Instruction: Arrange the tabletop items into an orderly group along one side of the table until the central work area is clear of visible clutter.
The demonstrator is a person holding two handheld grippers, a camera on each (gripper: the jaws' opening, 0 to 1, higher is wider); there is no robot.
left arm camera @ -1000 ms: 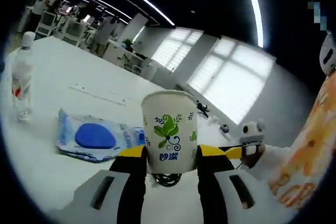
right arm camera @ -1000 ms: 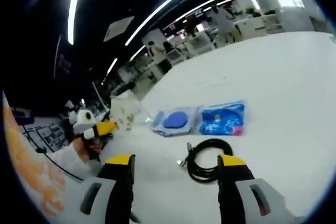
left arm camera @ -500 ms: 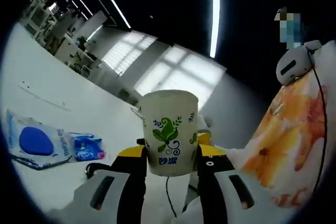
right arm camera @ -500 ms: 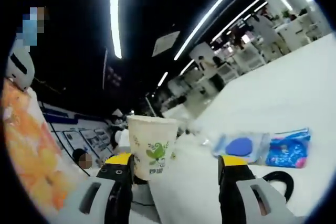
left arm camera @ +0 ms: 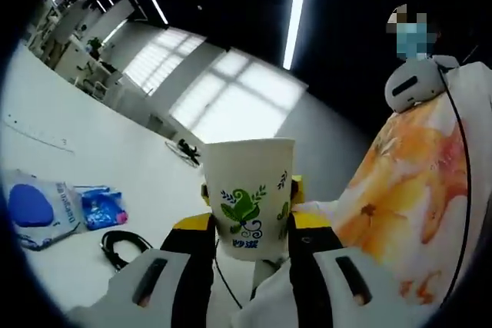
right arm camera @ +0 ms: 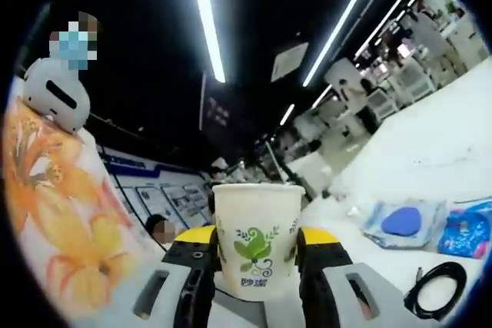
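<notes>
White table (left arm camera: 92,190) behind, you clamp one paper cup (left arm camera: 247,193) between both grippers, left (left arm camera: 247,228) and right (right arm camera: 256,245), seemingly handing it over.

The left gripper (left arm camera: 248,228) squeezes a white paper cup with green leaves (left arm camera: 247,193). The right gripper (right arm camera: 256,250) has its jaws on both sides of that cup (right arm camera: 257,247), pressed against it.

Cup (left arm camera: 247,196) between both tongs' jaws
</notes>
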